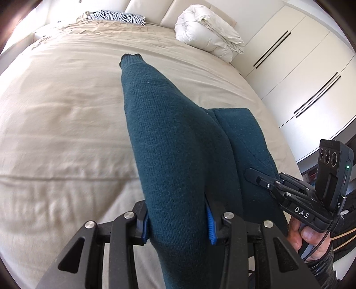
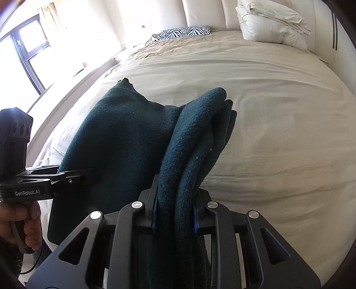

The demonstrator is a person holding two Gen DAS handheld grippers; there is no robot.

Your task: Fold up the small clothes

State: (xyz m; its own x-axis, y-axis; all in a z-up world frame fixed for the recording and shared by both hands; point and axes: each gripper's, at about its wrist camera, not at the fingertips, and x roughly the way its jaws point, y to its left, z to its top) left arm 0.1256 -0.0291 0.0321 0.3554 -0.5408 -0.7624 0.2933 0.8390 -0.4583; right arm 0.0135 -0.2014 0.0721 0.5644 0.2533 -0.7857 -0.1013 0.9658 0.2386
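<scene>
- The left gripper [image 1: 178,224] has its jaws clamped on a thick bunch of a dark teal knitted garment [image 1: 169,137]; the blue pads [image 1: 211,226] press into the knit on both sides, with the fabric filling the whole gap between them.
- From those jaws the garment runs forward and away as a long, tapering band, ending in a ribbed edge with a small notch, seen against the beige bed sheet [image 1: 62,124].
- A second fold of the same garment spreads off to the right of the left jaws, toward the right gripper [image 1: 255,175], whose black fingers reach into that fold.
- In the right wrist view, the right gripper [image 2: 174,213] is closed on several stacked layers of the garment [image 2: 124,142]; the layers pass straight between the jaws and rise beyond them as a rounded, bundled ridge.
- To the left of that ridge, a broad flat panel of the garment hangs down, and the left gripper [image 2: 73,175] grips its edge from the left side.
- The garment is lifted off the bed between the two grippers rather than lying flat; how much of it touches the sheet cannot be told.
- A hand [image 1: 311,242] holds the right gripper's handle, and another hand [image 2: 24,224] holds the left one.
- At the far end of the bed lie a zebra-striped pillow [image 1: 120,16] and a rolled white duvet [image 1: 207,33], well apart from the garment.
</scene>
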